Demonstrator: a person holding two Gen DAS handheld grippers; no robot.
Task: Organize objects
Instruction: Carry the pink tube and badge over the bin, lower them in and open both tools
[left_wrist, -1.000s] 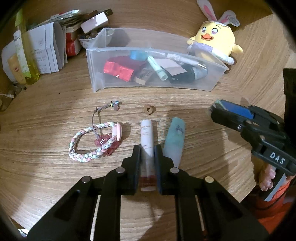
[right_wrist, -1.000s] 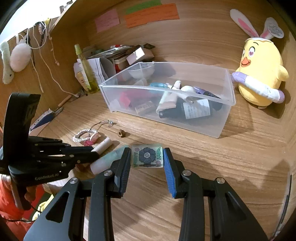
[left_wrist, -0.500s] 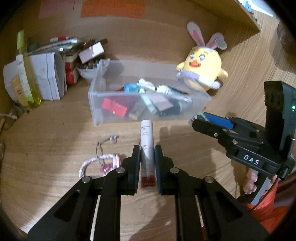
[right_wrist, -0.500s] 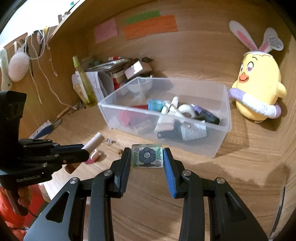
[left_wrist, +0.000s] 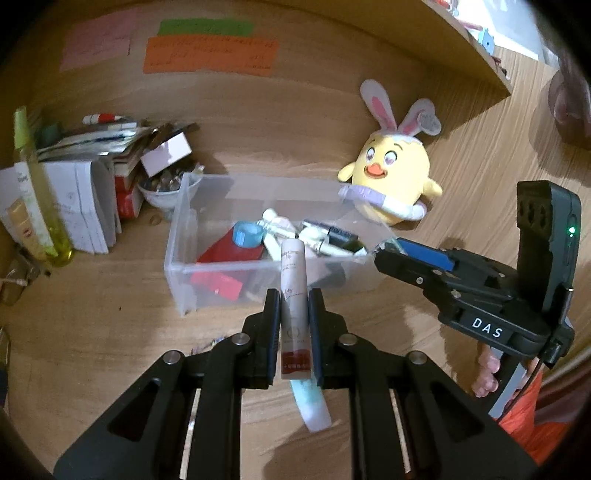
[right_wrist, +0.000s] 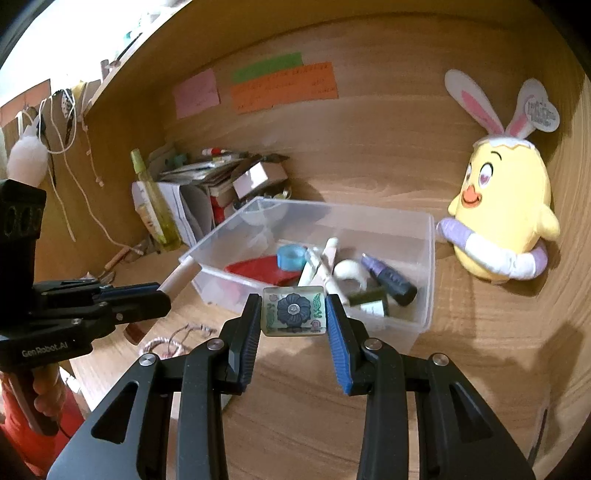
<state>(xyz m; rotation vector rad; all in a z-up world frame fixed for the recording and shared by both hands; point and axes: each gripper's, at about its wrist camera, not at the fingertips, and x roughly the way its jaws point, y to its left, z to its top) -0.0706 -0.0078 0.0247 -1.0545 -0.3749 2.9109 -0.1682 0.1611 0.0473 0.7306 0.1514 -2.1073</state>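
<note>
Clamping a white tube (left_wrist: 293, 291) lengthwise, left gripper (left_wrist: 292, 306) raised before the clear bin (left_wrist: 177, 254), right gripper (right_wrist: 293, 314) pinching a floral tile (right_wrist: 293, 310) above the bin's near wall, teal tube (left_wrist: 312, 408) lying on the desk (left_wrist: 92, 332).

Both wrist cams look fwd-down, near — share clear bin (left_wrist: 177, 236) (right_wrist: 424, 258).

Clear plastic bin (left_wrist: 177, 258), matt wood-grain desk (left_wrist: 92, 332), fuzzy cloth chick (left_wrist: 395, 177), paper notes (right_wrist: 284, 92)
</note>
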